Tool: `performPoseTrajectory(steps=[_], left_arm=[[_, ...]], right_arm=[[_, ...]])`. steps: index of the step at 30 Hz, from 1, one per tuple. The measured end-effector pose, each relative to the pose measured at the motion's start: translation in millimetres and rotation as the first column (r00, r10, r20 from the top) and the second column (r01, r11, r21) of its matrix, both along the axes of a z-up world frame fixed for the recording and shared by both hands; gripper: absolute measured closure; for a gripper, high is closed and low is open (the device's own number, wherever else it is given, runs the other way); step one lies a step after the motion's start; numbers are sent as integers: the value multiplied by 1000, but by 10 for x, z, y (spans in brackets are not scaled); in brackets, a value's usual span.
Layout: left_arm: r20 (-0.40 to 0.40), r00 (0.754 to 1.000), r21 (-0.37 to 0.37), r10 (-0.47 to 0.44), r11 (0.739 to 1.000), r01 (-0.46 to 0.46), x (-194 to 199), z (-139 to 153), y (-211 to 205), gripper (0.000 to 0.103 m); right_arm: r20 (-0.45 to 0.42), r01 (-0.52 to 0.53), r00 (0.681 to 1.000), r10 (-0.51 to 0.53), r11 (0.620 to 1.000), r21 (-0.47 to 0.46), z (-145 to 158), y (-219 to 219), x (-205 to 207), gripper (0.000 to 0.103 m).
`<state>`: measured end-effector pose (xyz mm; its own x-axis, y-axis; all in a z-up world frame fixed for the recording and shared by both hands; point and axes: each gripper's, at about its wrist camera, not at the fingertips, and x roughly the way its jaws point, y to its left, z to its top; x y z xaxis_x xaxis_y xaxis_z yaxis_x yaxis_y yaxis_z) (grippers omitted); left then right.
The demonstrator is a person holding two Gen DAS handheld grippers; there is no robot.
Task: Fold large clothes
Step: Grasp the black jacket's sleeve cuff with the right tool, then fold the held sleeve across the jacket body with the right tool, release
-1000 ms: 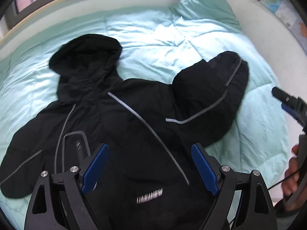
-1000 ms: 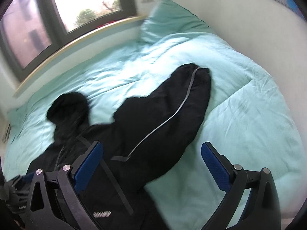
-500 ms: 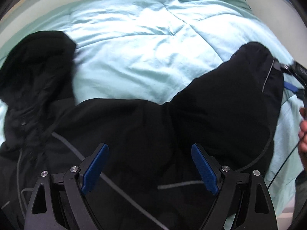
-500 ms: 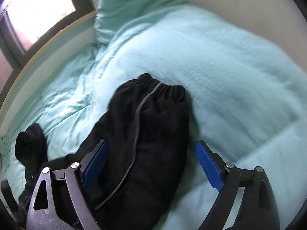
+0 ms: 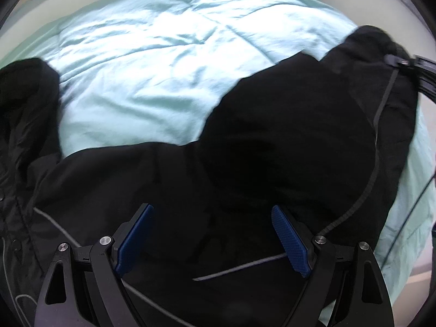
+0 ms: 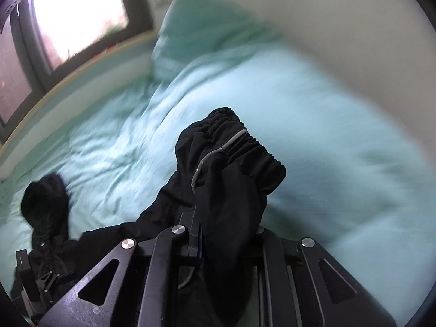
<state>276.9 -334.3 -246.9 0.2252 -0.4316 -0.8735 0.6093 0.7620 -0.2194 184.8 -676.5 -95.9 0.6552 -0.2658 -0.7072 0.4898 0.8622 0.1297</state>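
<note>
A large black hooded jacket point(image 5: 190, 179) with thin grey piping lies spread on a mint green duvet point(image 5: 152, 62). Its hood point(image 5: 24, 103) lies at the left. My left gripper point(image 5: 212, 234) is open and empty, low over the jacket's body near the right shoulder. My right gripper point(image 6: 226, 234) is shut on the jacket's right sleeve point(image 6: 231, 169) near its gathered cuff and holds it lifted off the bed. In the left wrist view the right gripper point(image 5: 417, 68) shows at the right edge, at the sleeve's end. The hood point(image 6: 43, 201) also shows in the right wrist view.
A mint pillow point(image 6: 196, 32) lies at the head of the bed by a window point(image 6: 70, 19). A white wall point(image 6: 327, 27) runs along the bed's far side. The left gripper's body point(image 6: 30, 280) shows at the lower left of the right wrist view.
My right gripper has closed on the sleeve near the cuff and raised it. My left gripper has moved closer over the jacket's right shoulder, still open.
</note>
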Motion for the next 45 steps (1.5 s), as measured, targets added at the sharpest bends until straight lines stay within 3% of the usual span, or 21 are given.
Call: performPoseTrajectory(steps=[3,8,12,16,19,23,27,32,36,42,45], left_arm=[[-21,1000,8,-20,1000,21,-47,-106,-159,15],[-53,998,150,33,988,-25,105,-650,-429,12],[-46,999,144,9,990,-3,117,-575,-434,11],[-68,997,38,34,999,-31,98,-215,-80,12],[-33,998,-8,53,999,-53,36,99,288,12],[-14,995,-7,96,995,-96,-59,382,857,12],[-32,984,13,174,985,-173,-124,507,1523,12],[-7,953,54,302,952,-301,-331,557,2304,12],[-4,910,59,414,909,-413,-504,634,2953,12],[-2,836,45,549,835,-549,-688,655,3669,12],[17,807,35,591,806,-591,-768,713,3907,12]], right_arm=[[6,115,993,-115,993,-12,80,-282,-390,86],[-120,195,976,-181,973,125,-516,-659,-521,86],[-149,211,970,-193,970,118,-630,-679,-501,86],[-95,112,990,-102,989,100,-335,-383,-487,86],[-62,7,998,-1,995,95,-120,-7,-470,86],[-31,-150,988,154,982,117,32,675,-320,86],[-49,-295,952,301,950,97,33,1487,-110,86],[-84,-486,867,491,871,76,-6,2568,17,86],[-115,-615,779,617,787,56,-22,3456,131,86],[-203,-776,596,777,622,102,-363,4727,218,86],[-279,-834,481,831,532,147,-750,5406,285,86]])
